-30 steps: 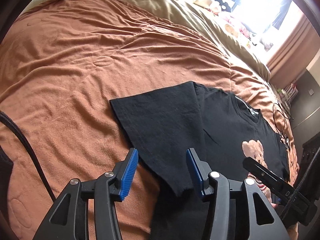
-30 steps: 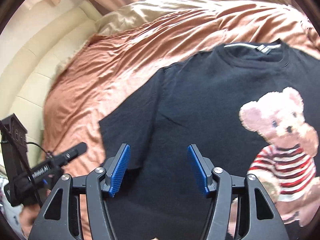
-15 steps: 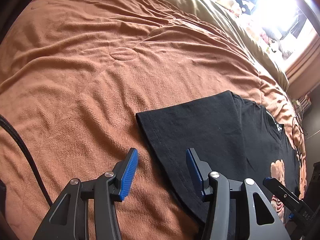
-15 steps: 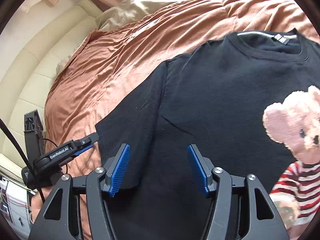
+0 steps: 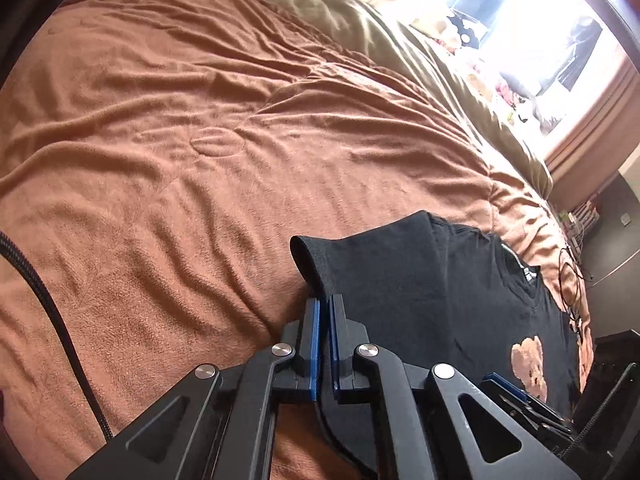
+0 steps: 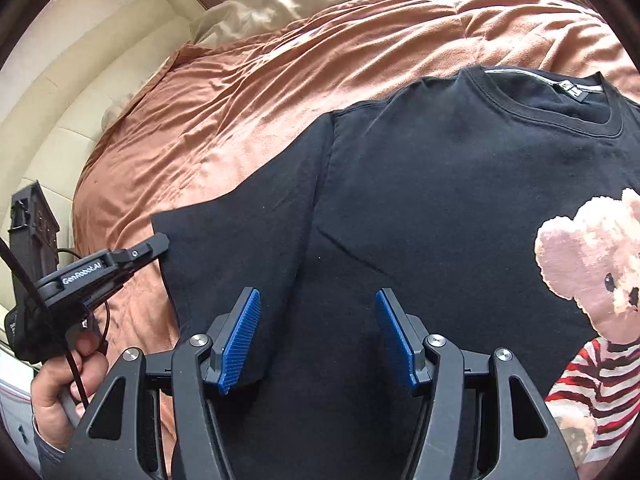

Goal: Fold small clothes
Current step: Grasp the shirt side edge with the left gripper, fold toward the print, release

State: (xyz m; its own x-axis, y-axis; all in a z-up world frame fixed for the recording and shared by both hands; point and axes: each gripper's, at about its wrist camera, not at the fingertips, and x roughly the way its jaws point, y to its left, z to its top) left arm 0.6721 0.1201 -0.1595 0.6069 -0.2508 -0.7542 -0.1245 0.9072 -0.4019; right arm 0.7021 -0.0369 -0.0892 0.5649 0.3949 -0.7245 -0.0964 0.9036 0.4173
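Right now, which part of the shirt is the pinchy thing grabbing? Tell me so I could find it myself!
Find the big bed with the rumpled orange-brown blanket; a black T-shirt with a teddy bear print lies spread on it. The left gripper has just closed on the hem of the short sleeve beside the bare blanket. That sleeve edge is bunched up, while the rest of the shirt lies flat.
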